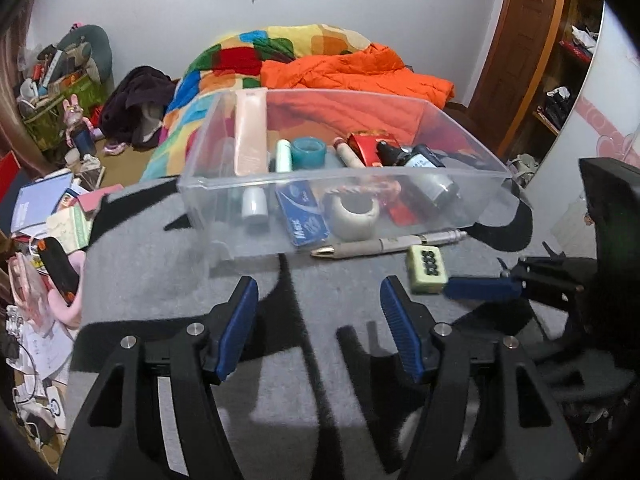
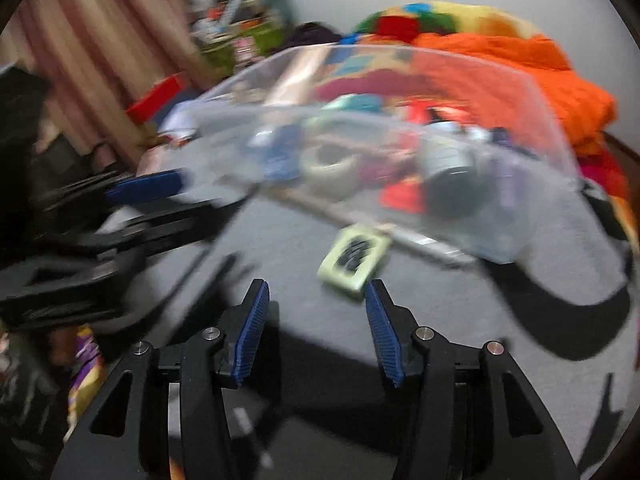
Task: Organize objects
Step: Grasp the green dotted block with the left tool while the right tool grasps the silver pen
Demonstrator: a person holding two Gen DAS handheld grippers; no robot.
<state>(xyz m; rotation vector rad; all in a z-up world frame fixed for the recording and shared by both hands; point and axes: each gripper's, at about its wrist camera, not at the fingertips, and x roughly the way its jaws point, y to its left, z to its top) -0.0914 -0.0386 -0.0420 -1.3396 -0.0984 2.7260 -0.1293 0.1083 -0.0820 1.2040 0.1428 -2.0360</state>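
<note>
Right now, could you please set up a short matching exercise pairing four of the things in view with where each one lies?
Things:
1. pen
2. green eraser
3. white tape roll
4. orange jacket

Places:
A. on the bed behind the bin
B. inside the clear bin
C. on the grey mat, along the bin's front wall
D. on the grey mat, near the right gripper

Pairs: 1-C, 2-D, 3-B, 4-A

One clear plastic bin sits ahead of the left claw, holding two tape rolls, one teal and one white, one blue card box, one peach tube and one red box. Just beyond the claw's right fingertip lie one pen and one pale green combination lock.
</note>
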